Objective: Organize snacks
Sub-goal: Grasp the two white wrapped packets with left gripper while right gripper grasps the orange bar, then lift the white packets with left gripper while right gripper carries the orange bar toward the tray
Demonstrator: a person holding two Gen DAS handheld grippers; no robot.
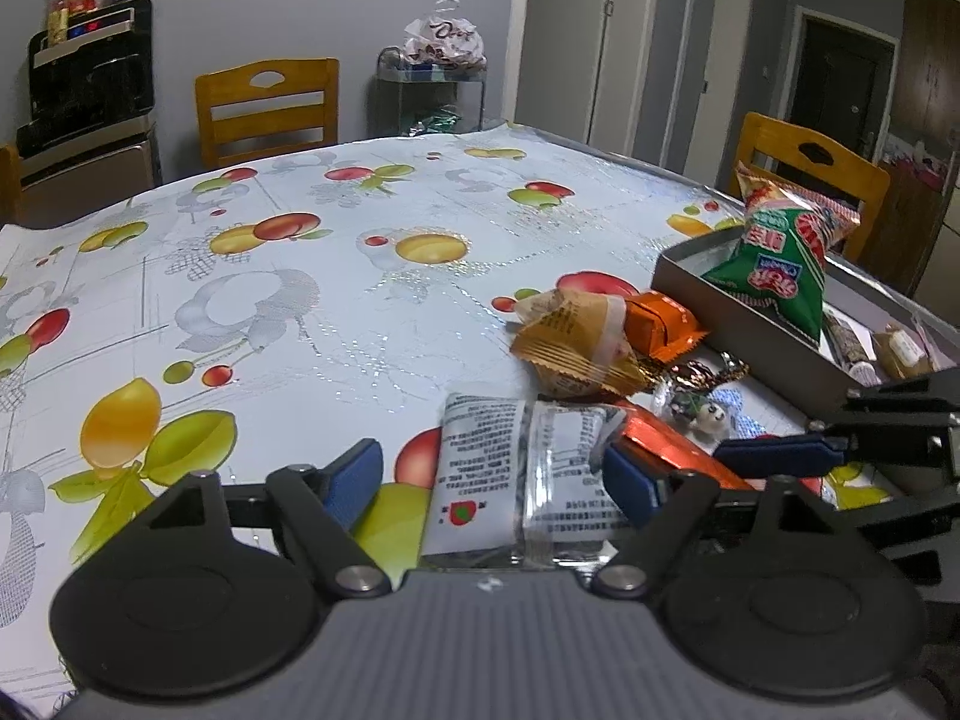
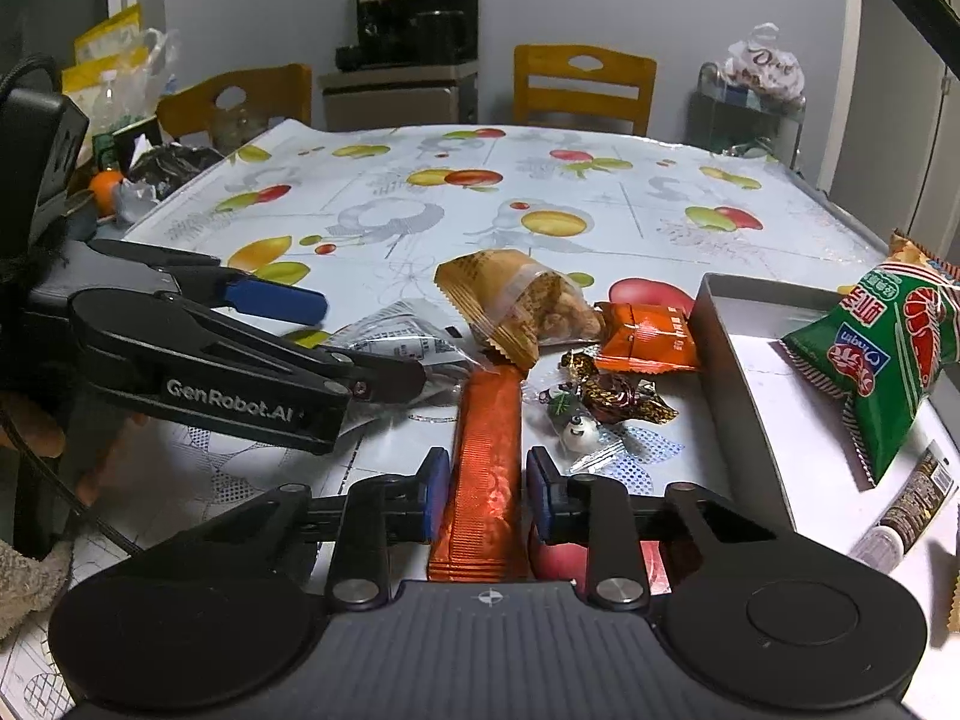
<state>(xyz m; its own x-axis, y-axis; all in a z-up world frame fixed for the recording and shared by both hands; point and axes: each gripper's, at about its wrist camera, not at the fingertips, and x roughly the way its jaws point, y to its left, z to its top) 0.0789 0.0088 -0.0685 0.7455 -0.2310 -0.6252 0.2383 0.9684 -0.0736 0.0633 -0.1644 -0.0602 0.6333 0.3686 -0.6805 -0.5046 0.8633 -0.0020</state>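
Note:
My left gripper (image 1: 495, 474) is open around a clear packet with white printed labels (image 1: 516, 480) lying on the table; its pads stand apart from the packet. My right gripper (image 2: 487, 495) is open, its pads on either side of a long orange wrapper bar (image 2: 487, 468) without clearly touching it. A tan biscuit packet (image 2: 516, 306), an orange packet (image 2: 648, 336) and small candies (image 2: 606, 396) lie beyond. A grey box (image 2: 744, 384) at the right holds a green snack bag (image 2: 882, 360).
The left gripper shows in the right wrist view (image 2: 240, 336) at the left. Wooden chairs (image 2: 582, 90) stand around the fruit-pattern tablecloth (image 2: 540, 192). An orange and a bag clutter (image 2: 120, 186) sit at the far left edge.

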